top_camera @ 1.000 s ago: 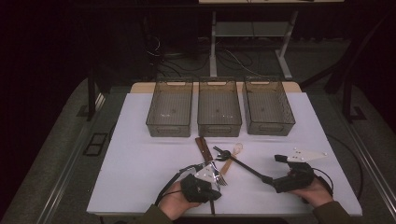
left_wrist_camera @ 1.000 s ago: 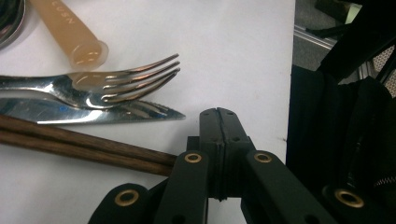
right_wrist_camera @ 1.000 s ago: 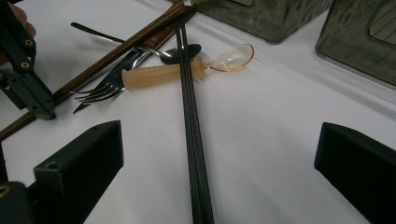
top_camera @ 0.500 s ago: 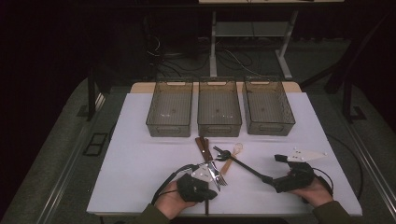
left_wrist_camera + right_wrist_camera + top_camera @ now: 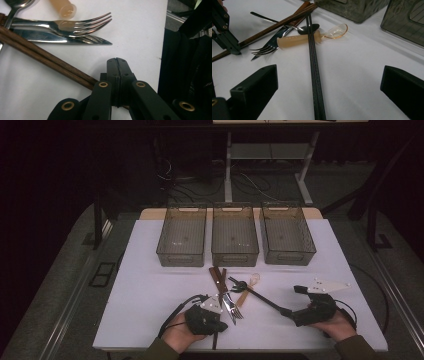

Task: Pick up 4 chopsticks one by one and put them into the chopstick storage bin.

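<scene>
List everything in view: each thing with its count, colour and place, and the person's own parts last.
bins: three, smoky clear, in a row at the table's far edge.
table: one, white top.
brown chopsticks: a pair, dark wood, in the pile, running under the left gripper's jaws.
black chopsticks: a pair, lying across the pile toward the right gripper.
fork: one, silver, in the pile.
knife: one, silver, under the fork.
metal spoon: one, silver, in the pile.
plastic spoon: one, amber, clear bowl.
left gripper: black, jaws shut, near edge.
right gripper: black, jaws open, astride the black chopsticks.
hands: two, at the near edge.
</scene>
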Demonstrator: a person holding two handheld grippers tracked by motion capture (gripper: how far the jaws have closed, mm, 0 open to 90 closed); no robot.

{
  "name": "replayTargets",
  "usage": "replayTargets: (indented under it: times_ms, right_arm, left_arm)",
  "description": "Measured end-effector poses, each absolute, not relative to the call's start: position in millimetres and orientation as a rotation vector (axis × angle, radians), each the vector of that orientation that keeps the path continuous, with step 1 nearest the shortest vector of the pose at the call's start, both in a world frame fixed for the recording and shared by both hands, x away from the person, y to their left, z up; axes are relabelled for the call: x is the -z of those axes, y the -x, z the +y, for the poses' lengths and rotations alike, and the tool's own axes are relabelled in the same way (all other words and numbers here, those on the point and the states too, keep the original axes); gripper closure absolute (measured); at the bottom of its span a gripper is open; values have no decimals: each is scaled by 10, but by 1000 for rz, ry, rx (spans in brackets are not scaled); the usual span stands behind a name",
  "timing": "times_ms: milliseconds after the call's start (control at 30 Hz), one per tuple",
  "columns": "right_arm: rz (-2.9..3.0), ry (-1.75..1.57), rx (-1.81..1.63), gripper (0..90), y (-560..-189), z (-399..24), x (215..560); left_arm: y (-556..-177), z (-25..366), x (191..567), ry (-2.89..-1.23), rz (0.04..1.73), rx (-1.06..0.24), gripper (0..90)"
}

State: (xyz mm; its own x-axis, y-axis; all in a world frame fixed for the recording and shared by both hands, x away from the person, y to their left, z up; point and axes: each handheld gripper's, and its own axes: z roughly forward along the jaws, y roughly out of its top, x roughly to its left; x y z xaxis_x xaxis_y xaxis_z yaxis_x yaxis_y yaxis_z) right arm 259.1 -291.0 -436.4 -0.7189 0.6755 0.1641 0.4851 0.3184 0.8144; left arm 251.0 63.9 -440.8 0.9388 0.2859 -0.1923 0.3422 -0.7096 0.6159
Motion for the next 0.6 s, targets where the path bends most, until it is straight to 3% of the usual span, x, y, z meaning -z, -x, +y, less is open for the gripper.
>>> replayTargets:
  times_ms: [600]
  right_arm:
    - [2373, -1067, -1356, 11, -2591, -2912, 4362]
  left_arm:
    - [-2534, 836, 4383, -2423, 503, 51, 897]
